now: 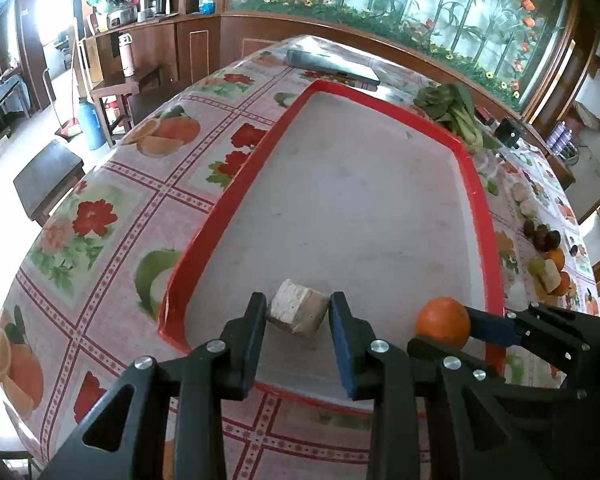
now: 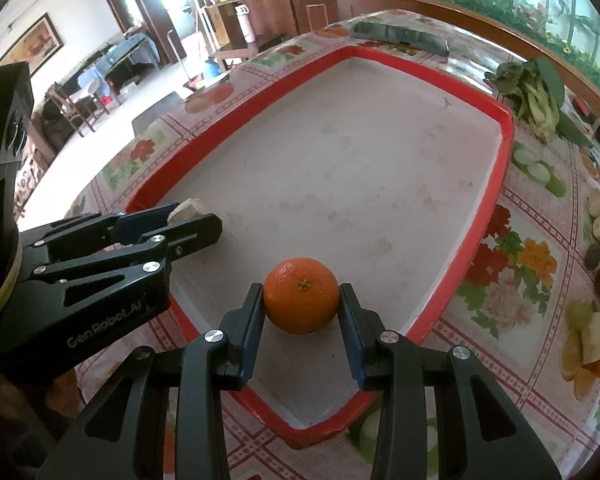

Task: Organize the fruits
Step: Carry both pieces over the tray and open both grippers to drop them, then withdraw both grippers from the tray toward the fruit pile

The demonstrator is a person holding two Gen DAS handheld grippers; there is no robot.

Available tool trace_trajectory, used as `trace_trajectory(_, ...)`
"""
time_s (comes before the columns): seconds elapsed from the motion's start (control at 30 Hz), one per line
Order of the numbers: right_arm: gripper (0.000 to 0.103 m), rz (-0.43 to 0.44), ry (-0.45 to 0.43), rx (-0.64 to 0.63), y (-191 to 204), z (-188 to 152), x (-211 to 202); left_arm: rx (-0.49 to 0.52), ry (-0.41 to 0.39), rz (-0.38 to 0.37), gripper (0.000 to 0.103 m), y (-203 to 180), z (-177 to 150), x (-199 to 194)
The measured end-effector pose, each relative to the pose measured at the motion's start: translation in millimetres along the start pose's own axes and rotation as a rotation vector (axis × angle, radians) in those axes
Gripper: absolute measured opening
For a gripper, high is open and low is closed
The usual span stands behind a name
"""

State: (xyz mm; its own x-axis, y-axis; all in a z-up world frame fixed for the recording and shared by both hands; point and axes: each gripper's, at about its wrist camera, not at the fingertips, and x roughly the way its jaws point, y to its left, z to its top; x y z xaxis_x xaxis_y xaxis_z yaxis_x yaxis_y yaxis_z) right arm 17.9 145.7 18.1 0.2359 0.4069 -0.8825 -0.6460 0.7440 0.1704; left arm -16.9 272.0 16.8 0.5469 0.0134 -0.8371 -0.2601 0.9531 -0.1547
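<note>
Two fruits held low over the red tray (image 1: 476,184)

The left gripper (image 1: 298,312) pinches a pale fruit chunk (image 1: 298,314) at the tray's near corner; the right gripper (image 2: 302,304) pinches an orange (image 2: 302,301) beside it. Released from any height, the round orange could roll across the smooth floor; the chunk may topple.

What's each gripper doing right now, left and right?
Left gripper: shut on the pale chunk, over the tray.
Right gripper: shut on the orange, also over the tray.
</note>
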Motion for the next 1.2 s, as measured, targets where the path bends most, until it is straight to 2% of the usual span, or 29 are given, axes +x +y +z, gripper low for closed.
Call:
trace_trajectory(0.1,0.036,-0.005,0.002,0.004,-1.1,-2.0,0.2,-0.005,0.003,0.012,0.035,-0.3,-0.4,0.0)
trace_trajectory(0.2,0.045,-0.025,-0.013,-0.002,0.1,-2.6,-2.3,-0.006,0.008,0.021,0.035,-1.2,-0.7,0.0)
trace_trajectory(0.33,0.045,-0.046,-0.030,-0.017,2.9,-4.2,-7.6,-0.013,0.013,0.027,0.039,-3.0,-1.7,-0.6)
trace_trajectory(0.4,0.046,-0.055,-0.044,-0.025,4.8,-6.0,-12.4,-0.011,0.006,0.034,0.043,-4.7,-2.4,-2.9)
trace_trajectory(0.47,0.048,-0.064,-0.058,-0.028,6.3,-8.1,-17.0,-0.010,-0.001,0.041,0.053,-6.4,-3.4,-5.8)
trace_trajectory(0.63,0.052,-0.077,-0.087,-0.025,5.2,-19.1,-30.8,-0.016,-0.026,0.040,0.067,-12.8,-6.3,-16.9)
trace_trajectory(0.73,0.053,-0.069,-0.104,-0.004,2.0,-27.1,-38.9,-0.009,-0.035,0.041,0.069,-18.9,-7.6,-22.6)
trace_trajectory(0.83,0.061,-0.069,-0.118,0.039,-5.1,-35.8,-47.6,-0.002,-0.044,0.040,0.075,-27.3,-9.8,-28.5)
trace_trajectory(0.97,0.063,-0.058,-0.128,0.083,-13.1,-47.1,-57.9,0.024,-0.054,0.035,0.081,-42.0,-13.7,-36.0)
trace_trajectory(1.2,0.072,-0.090,-0.141,0.159,-32.2,-76.0,-73.9,0.101,-0.047,-0.009,0.084,-81.7,-23.2,-42.3)
